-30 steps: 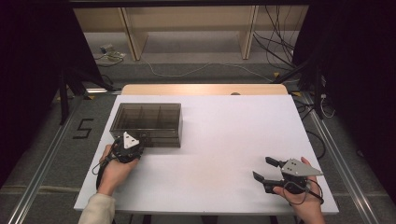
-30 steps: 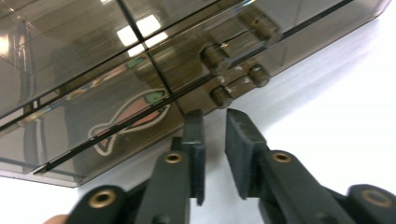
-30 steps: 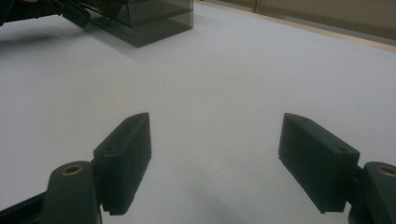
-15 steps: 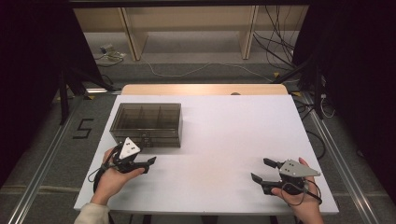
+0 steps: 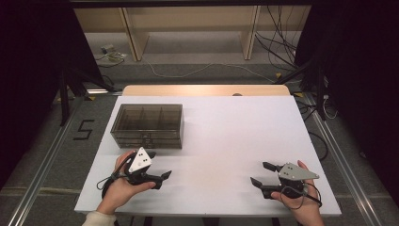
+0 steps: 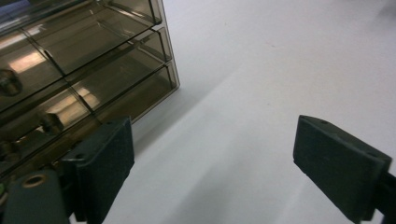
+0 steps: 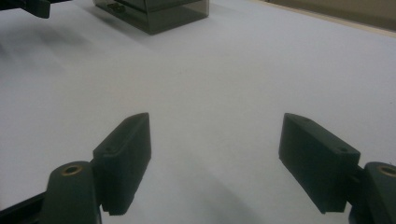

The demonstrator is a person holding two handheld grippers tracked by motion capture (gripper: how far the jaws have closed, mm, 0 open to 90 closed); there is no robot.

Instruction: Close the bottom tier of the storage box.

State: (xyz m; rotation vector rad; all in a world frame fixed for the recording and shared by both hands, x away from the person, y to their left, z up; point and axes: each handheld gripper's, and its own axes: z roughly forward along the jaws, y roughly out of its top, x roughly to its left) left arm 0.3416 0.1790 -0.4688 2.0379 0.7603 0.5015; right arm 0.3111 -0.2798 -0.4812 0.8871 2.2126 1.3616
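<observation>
A smoked see-through drawer box stands on the white table at the left. My left gripper lies in front of it near the table's near edge and points right. Its jaws have just been opening and stand open, with nothing between them. In the left gripper view the box sits at the upper left, and bare table shows inside the left gripper. My right gripper rests open at the near right, pointing left. The right gripper frames bare table, with the box far off.
Small metal parts show dimly inside the box's compartments. A wooden strip runs along the table's far edge. Beyond it are a shelf frame and cables on the floor. Metal rails flank the table.
My left gripper has drawn back from the box's front toward the near edge, turned to point right, and opened its jaws. The right gripper has kept still.
</observation>
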